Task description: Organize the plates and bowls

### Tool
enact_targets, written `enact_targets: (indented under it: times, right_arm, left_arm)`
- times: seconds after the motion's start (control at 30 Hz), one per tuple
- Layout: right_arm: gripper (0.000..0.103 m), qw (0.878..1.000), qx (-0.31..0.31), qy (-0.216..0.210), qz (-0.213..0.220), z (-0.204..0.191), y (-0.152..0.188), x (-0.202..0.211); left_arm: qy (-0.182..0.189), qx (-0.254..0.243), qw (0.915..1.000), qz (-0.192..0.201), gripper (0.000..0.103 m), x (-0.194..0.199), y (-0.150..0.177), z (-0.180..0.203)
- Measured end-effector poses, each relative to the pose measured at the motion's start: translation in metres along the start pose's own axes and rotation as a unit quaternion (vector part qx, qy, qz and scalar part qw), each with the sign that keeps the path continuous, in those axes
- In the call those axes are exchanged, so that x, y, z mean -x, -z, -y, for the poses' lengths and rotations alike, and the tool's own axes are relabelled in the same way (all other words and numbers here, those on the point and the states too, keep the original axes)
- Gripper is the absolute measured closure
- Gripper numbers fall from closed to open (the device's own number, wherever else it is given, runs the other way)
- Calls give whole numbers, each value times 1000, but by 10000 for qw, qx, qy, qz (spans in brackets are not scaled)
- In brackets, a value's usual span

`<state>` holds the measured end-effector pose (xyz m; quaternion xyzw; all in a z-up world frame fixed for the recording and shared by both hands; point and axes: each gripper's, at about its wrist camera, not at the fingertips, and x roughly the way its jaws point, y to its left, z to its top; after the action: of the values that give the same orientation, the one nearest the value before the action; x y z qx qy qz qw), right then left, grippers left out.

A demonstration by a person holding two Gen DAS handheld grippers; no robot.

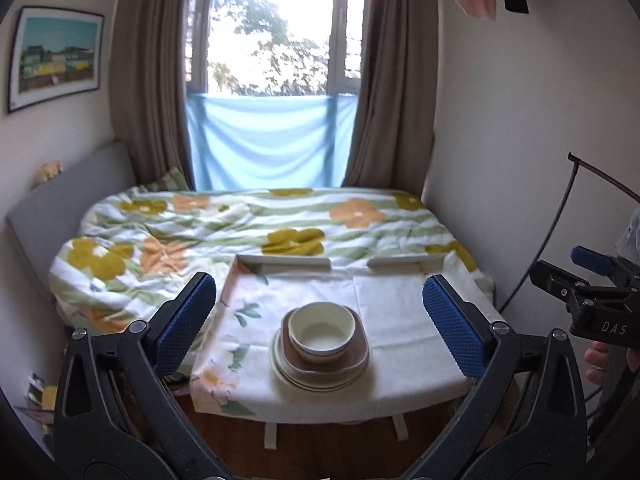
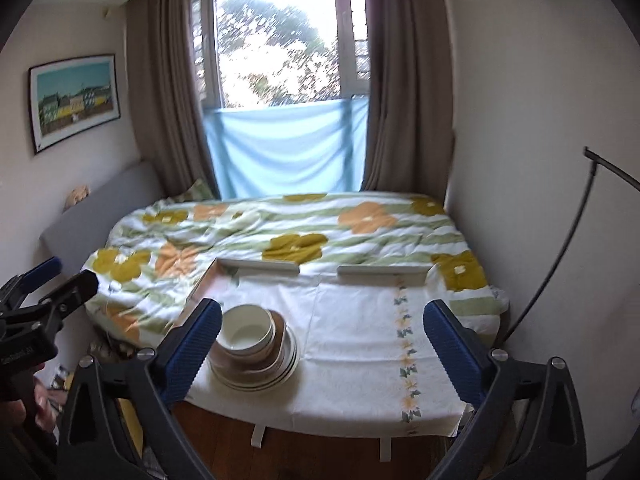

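One stack of dishes stands on a small table under a white floral cloth (image 1: 400,320). A cream bowl (image 1: 322,328) sits in a brown square dish (image 1: 354,358), which rests on cream plates (image 1: 320,382). My left gripper (image 1: 320,292) hangs open above and in front of the stack, with nothing between its blue pads (image 1: 184,320). The right wrist view shows the same bowl (image 2: 246,330) and plates (image 2: 256,380) at the table's (image 2: 360,340) near left. There my right gripper (image 2: 323,312) is open and empty, clear of the stack.
A bed with a flowered duvet (image 1: 240,232) lies right behind the table. The raised white back rim (image 1: 284,260) of the table marks its far edge. A wall and a dark cable (image 1: 556,216) are at the right. Wooden floor (image 1: 320,448) shows below the table's front edge.
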<state>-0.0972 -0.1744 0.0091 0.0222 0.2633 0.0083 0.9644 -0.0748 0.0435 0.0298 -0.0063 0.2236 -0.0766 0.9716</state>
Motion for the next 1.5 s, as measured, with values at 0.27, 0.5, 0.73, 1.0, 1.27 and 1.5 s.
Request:
enact_targets:
  times: [0.27,0.5,0.73,1.0,1.27,1.5]
  right_arm:
    - [3,9994,-2,281,212,1,6,10]
    - [3,9994,-17,260,209,1,9,13]
    - [3,9995,-25,254,206,0,10,14]
    - [3,9994,-25,255,212,-2,13,12]
    - [3,9995,-20,250,211,-1,12,12]
    - [3,9995,-20,242,209,0,11,12]
  left_arm:
    - [-89,-216,9996,154,0,9,2,13]
    - [-94,-310,9994,137,0,10,4,18]
    - [-118,-331,9993,82,0,8,6,17]
    - [-136,-329,9993,82,0,8,7,17]
    - [-169,-340,9992,96,0,8,7,17]
    - [-186,-347,9992,108,0,7,7,18]
